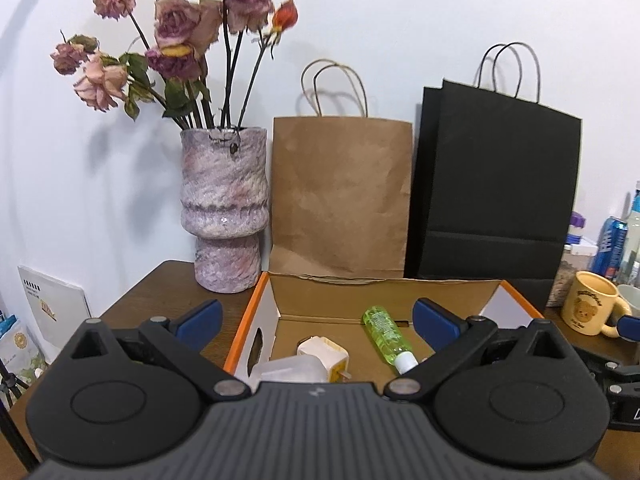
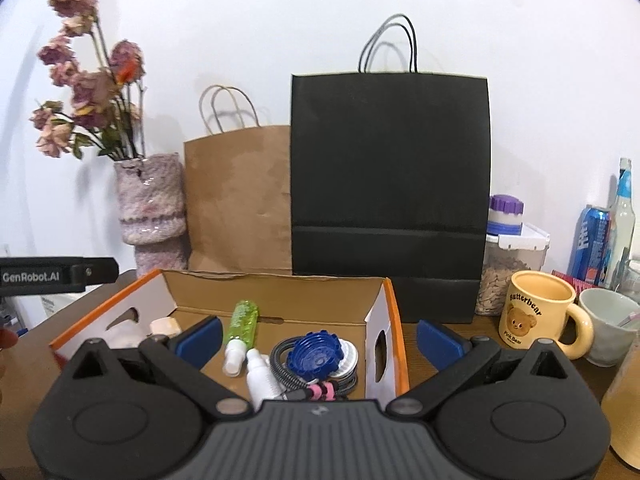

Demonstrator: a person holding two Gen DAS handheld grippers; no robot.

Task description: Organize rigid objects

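An orange-edged cardboard box [image 1: 256,304] [image 2: 394,312] sits on the brown table. In it lie a green bottle with a white cap [image 1: 386,336] [image 2: 242,326], a white and yellow plug-like block [image 1: 324,354], a white spray bottle [image 2: 260,376], a blue ridged cap [image 2: 316,354] and a braided cable [image 2: 288,376]. My left gripper [image 1: 316,320] hovers open above the box's near side, empty. My right gripper [image 2: 318,334] is open too, its left finger over the box and its right finger outside the box's right wall.
A pink stone vase with dried roses [image 1: 224,208] [image 2: 154,208], a brown paper bag [image 1: 340,196] [image 2: 240,200] and a black paper bag [image 1: 496,184] [image 2: 390,184] stand behind the box. A yellow bear mug [image 2: 536,312] [image 1: 590,304], white cup [image 2: 608,326], jars, can and bottle crowd the right.
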